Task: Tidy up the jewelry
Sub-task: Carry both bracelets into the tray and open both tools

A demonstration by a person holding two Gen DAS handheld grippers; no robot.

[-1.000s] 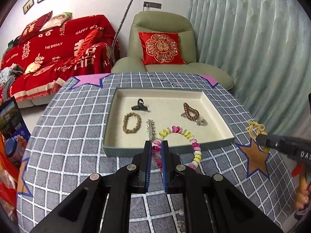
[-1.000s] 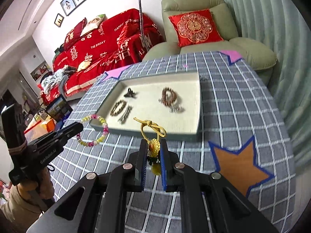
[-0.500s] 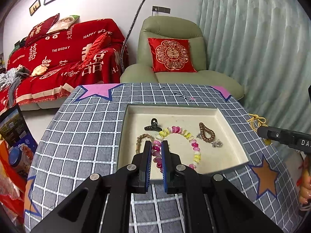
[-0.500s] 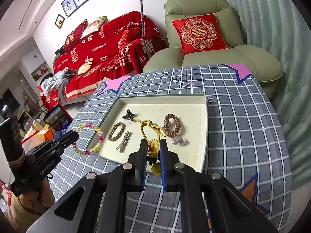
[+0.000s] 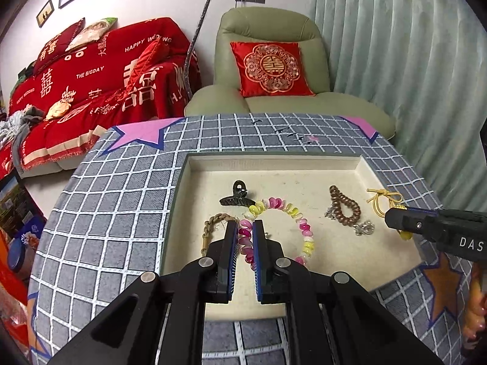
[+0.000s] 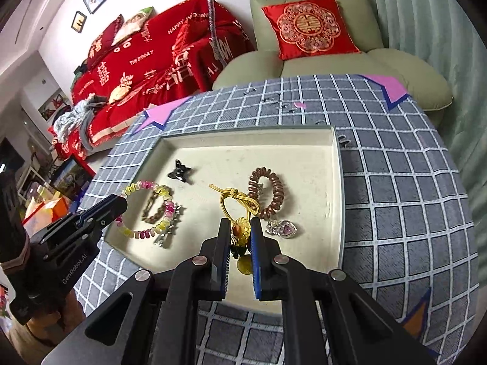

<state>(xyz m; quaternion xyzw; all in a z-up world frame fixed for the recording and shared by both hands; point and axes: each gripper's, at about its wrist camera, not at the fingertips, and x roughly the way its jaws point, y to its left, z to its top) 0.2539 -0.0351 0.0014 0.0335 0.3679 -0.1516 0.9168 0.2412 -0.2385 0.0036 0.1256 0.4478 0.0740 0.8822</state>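
Observation:
My left gripper [image 5: 244,225] is shut on a pink-and-yellow coil bracelet [image 5: 292,213] and holds it over the left half of the cream tray [image 5: 274,159]. My right gripper [image 6: 239,222] is shut on a yellow hair tie with a flower charm [image 6: 240,229], held over the tray's [image 6: 333,140] near right part. Its cord loop [image 6: 236,199] sticks out ahead. In the tray lie a black claw clip [image 5: 237,197], a brown braided bracelet [image 5: 213,223], a brown coil tie [image 5: 344,210] and a heart charm [image 6: 286,229].
The tray sits on a table with a grey checked cloth [image 5: 115,200]. A silver hair clip [image 6: 166,237] lies in the tray under the bracelet. A green armchair [image 5: 274,30] and a red-covered sofa [image 5: 91,73] stand behind. Boxes [image 5: 18,213] sit left of the table.
Both grippers have moved forward from the table's near edge to above the tray, each still holding its item. The tray now looks closer and larger.

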